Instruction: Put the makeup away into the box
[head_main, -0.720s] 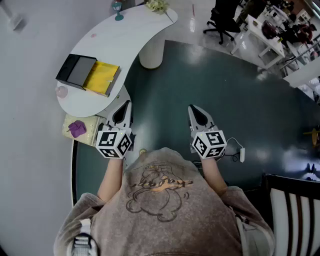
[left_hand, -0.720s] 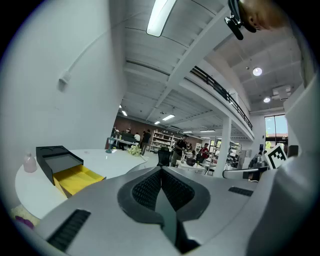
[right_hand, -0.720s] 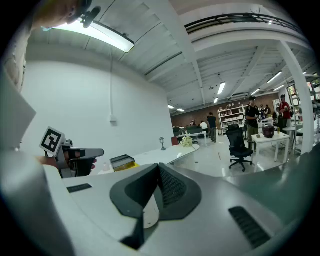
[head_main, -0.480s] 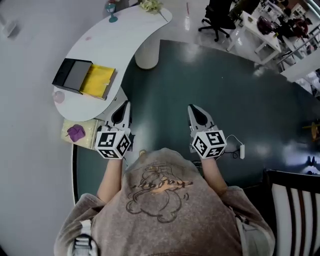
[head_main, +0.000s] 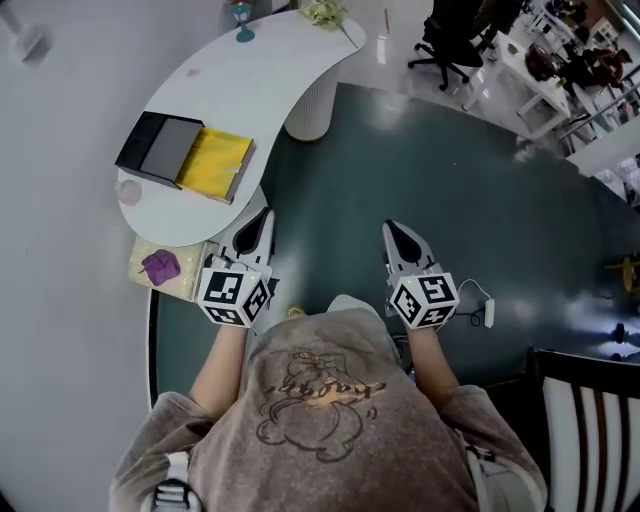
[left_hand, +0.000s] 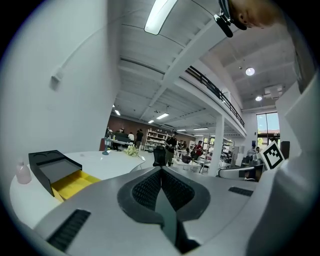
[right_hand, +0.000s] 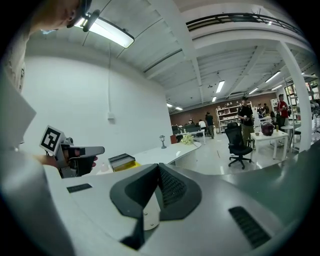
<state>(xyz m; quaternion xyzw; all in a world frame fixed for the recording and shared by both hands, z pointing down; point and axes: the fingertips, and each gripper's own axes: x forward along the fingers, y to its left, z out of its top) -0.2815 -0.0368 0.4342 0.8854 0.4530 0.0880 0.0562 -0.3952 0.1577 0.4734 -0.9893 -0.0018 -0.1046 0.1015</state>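
Yellow-lined box (head_main: 215, 165), ahead-left of left hand-held gripper (head_main: 264, 214), not touching

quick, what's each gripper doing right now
Left gripper: closed, holding nothing.
Right gripper: closed, holding nothing.

Black office chair (head_main: 447, 40) standing far right. Striped chair back (head_main: 588, 420) showing near right. Purple item (head_main: 160, 266) lying on pale block (head_main: 186, 264), near left. White adapter (head_main: 489, 313) lying on dark rug (head_main: 450, 200).
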